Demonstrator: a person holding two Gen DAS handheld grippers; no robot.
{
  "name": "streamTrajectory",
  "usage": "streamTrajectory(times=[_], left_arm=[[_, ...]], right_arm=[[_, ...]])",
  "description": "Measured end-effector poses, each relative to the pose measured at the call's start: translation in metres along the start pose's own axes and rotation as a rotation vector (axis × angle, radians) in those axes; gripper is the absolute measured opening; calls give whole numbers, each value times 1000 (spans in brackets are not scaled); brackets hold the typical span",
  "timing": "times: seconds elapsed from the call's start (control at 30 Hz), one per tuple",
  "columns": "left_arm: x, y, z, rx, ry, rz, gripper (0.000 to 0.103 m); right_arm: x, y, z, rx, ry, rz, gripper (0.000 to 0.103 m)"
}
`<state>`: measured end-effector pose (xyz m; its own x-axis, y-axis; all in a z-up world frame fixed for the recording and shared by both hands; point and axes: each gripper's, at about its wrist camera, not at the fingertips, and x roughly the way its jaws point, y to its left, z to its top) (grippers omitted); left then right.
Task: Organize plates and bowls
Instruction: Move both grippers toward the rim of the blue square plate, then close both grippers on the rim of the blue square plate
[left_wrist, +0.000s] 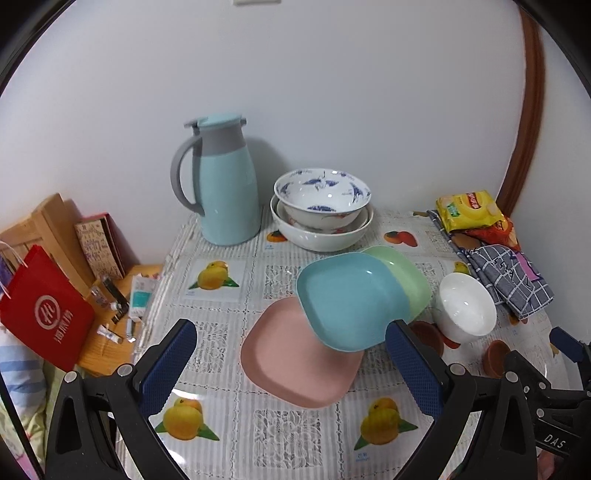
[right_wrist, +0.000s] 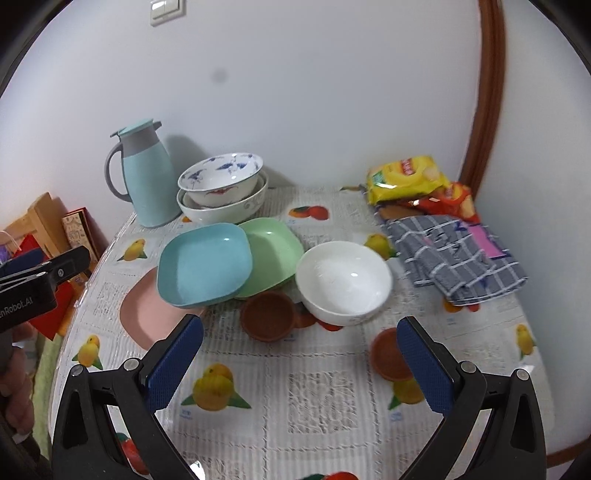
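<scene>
**Bystanders on and beside the worktop**

A pale blue jug (left_wrist: 229, 181) with a grey handle stands at the worktop's (right_wrist: 314, 398) back-left corner, against the wall; a yellow snack packet (right_wrist: 405, 178) lies at the back-right corner, atop an orange packet (right_wrist: 452, 201); a grey checked cloth (right_wrist: 458, 254) lies along the right edge; past the left edge, a red paper bag (left_wrist: 46, 314) leans by wooden boards (left_wrist: 48, 229).

Open tablecloth (right_wrist: 314, 398) lies in front of the dishes — free passage there. Farther back, blue plate (right_wrist: 205, 266), green plate (right_wrist: 271, 254), white bowl (right_wrist: 343, 282) and two brown saucers (right_wrist: 267, 319) crowd together; thermos jug (right_wrist: 147, 181) and stacked bowls (right_wrist: 221, 192) block the wall side.
</scene>
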<state>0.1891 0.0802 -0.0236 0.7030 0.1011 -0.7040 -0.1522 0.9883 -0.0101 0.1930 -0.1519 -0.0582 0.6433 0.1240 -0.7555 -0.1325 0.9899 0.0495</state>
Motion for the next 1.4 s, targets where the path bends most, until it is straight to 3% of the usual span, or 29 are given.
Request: streamTrajectory(times=[0.23, 0.67, 0.77, 0.83, 1.1, 1.23, 1.4], left_arm=[[44, 9, 13, -11, 54, 0, 102], [125, 0, 39, 18, 126, -36, 94], [142, -2, 42, 18, 142, -59, 89], [154, -3, 45, 8, 147, -74, 80], [185, -13, 44, 20, 180, -121, 72], [200, -15, 41, 22, 216, -155, 57], [208, -9, 39, 19, 227, -168, 47]], right_arm=[[35, 15, 18, -44, 7, 35, 102], [104, 31, 49, -28, 52, 110, 66], [118, 39, 46, -58, 83, 118, 58], [125, 44, 44, -81, 95, 117, 57], [157, 54, 38, -113, 153, 100, 52], [167, 56, 38, -123, 165, 74, 52], [177, 58, 39, -128, 179, 70, 47]])
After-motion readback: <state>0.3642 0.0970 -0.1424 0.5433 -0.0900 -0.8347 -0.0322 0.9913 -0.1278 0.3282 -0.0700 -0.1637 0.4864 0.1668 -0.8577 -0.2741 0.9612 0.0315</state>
